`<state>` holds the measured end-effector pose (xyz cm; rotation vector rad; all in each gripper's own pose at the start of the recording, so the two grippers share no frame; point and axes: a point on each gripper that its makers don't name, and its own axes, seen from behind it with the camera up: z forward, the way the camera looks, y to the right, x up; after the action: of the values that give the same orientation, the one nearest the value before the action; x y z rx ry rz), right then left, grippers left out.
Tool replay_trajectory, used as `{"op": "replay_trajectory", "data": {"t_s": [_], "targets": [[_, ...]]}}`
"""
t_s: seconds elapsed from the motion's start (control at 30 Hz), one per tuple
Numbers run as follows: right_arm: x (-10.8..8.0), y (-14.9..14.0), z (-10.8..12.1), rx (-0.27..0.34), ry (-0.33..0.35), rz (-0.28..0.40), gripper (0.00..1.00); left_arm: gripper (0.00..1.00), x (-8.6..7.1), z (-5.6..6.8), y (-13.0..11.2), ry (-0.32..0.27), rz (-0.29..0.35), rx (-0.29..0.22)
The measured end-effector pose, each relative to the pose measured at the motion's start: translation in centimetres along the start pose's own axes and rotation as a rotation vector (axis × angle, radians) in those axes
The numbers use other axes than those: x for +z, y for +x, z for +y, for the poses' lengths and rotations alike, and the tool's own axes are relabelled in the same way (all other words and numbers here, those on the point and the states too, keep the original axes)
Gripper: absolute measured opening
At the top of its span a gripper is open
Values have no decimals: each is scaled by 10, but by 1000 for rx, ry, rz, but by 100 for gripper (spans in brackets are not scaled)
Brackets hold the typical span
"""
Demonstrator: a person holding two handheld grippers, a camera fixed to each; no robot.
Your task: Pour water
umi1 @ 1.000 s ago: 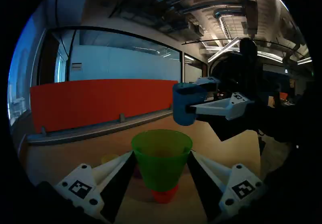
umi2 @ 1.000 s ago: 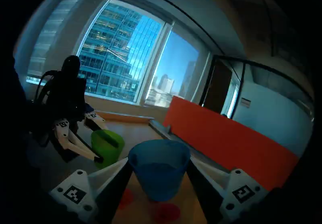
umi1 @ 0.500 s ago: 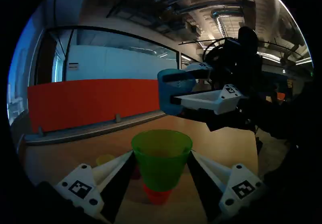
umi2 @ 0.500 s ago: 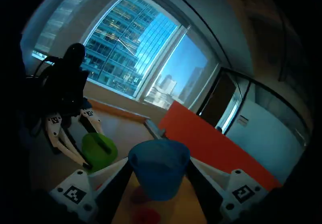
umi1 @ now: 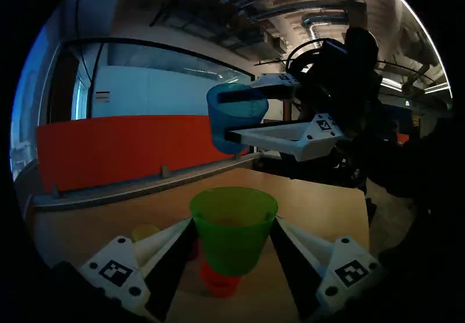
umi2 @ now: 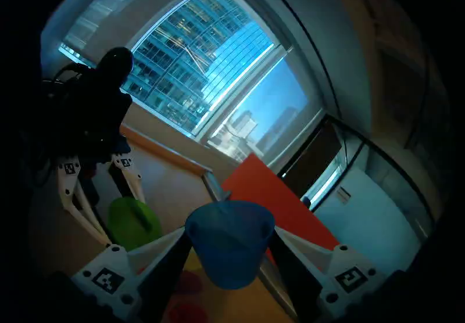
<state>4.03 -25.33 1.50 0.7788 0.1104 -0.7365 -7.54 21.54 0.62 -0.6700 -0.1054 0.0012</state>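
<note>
Risen and closer, the blue cup — clamped in the right gripper — hangs above and ahead of the left gripper, which clasps the green cup; bring its lip over that mouth, tip slowly.

Orange partition, wooden table, city window

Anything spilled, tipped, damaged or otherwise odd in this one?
Nothing stands out. The left gripper holds the green cup upright, the right gripper holds the blue cup higher up, and the table shows no spill that I can make out.
</note>
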Motion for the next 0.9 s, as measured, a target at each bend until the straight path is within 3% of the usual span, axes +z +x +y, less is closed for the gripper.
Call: {"op": "replay_trajectory", "data": {"t_s": [0.9], "targets": [[8,10,18,-232,-38,-10,89,84,12,12,6,-24,2,4]]}}
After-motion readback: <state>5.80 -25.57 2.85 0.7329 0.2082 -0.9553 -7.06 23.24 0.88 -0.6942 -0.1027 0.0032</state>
